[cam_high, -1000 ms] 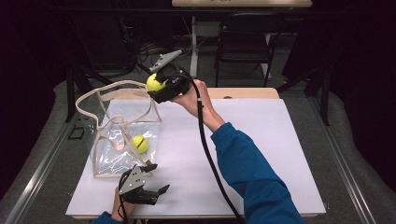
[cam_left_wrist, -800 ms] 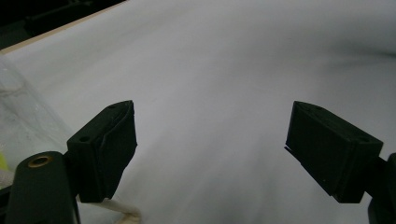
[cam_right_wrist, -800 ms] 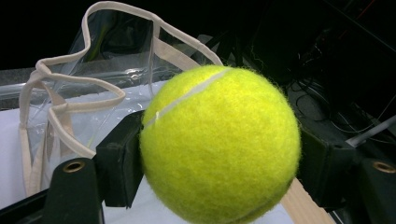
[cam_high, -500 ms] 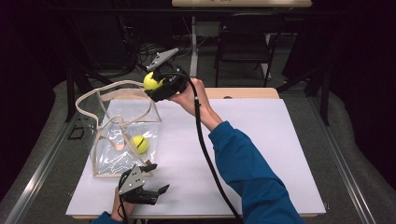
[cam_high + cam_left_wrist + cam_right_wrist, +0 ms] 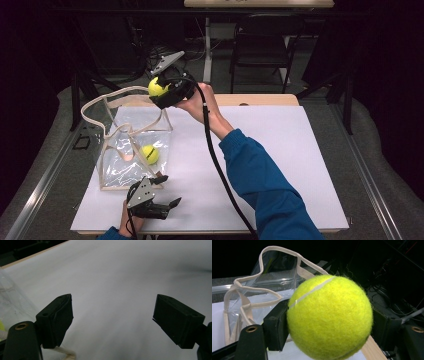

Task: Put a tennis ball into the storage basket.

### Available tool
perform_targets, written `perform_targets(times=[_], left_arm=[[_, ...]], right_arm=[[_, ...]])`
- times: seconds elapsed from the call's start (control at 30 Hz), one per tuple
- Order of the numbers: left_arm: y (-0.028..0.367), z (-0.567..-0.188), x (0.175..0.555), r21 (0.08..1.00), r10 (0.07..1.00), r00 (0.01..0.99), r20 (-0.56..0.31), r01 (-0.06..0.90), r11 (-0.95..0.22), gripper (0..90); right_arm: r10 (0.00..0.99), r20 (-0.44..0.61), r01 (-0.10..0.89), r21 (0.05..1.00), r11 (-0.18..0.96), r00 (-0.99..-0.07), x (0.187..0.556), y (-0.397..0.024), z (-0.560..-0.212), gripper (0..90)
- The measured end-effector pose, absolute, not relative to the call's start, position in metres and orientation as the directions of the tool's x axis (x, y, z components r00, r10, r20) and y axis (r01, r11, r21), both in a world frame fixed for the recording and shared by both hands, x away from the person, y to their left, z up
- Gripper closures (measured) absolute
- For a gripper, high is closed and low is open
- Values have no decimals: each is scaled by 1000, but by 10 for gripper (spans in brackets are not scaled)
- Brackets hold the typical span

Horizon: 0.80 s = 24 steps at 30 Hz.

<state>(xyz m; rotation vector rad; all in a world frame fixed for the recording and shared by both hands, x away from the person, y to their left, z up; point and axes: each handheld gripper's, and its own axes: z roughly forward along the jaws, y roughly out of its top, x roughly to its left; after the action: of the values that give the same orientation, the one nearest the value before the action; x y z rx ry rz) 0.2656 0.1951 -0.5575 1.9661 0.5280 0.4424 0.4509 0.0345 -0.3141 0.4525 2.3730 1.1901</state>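
High view: the right gripper [image 5: 159,90], held up off the table [image 5: 300,150] at approx. 11 o'clock from table centre, pinches a yellow tennis ball [image 5: 158,88] between its jaws, above the far rim of a clear plastic bag [image 5: 112,170]. The bag, w/ beige trim and handles, stands open at 9 o'clock on the white table top. A second tennis ball [image 5: 149,154] lies inside the bag, near its right wall. A blue sleeve [image 5: 265,190] runs in from 5 o'clock to the right hand [image 5: 202,106]; a black cable [image 5: 220,170] trails along it. The left gripper [image 5: 167,192] sits low at 7 o'clock, just beside the bag's near corner, jaws spread, nothing between them.

Left gripper view: both black jaws stand wide apart, at 8 and 4 o'clock, w/ bare white table top [image 5: 112,290] between them. The bag's clear wall [image 5: 12,307] shows at 9 o'clock, close to the left-side jaw; contact can't be told.

Right gripper view: the held ball [image 5: 329,317] sits dead centre, jaws pressed on it from 9 and 3 o'clock. Behind it, at 10 o'clock, the bag [image 5: 274,272] w/ its looping handles, mouth open.
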Motion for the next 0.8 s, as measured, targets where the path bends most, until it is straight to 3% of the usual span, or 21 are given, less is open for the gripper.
perform_targets(times=[0.8], left_arm=[[195, -557, 265, 903, 535, 841, 80, 167, -396, 160]], right_arm=[[466, -231, 92, 815, 572, -854, 457, 50, -311, 264]])
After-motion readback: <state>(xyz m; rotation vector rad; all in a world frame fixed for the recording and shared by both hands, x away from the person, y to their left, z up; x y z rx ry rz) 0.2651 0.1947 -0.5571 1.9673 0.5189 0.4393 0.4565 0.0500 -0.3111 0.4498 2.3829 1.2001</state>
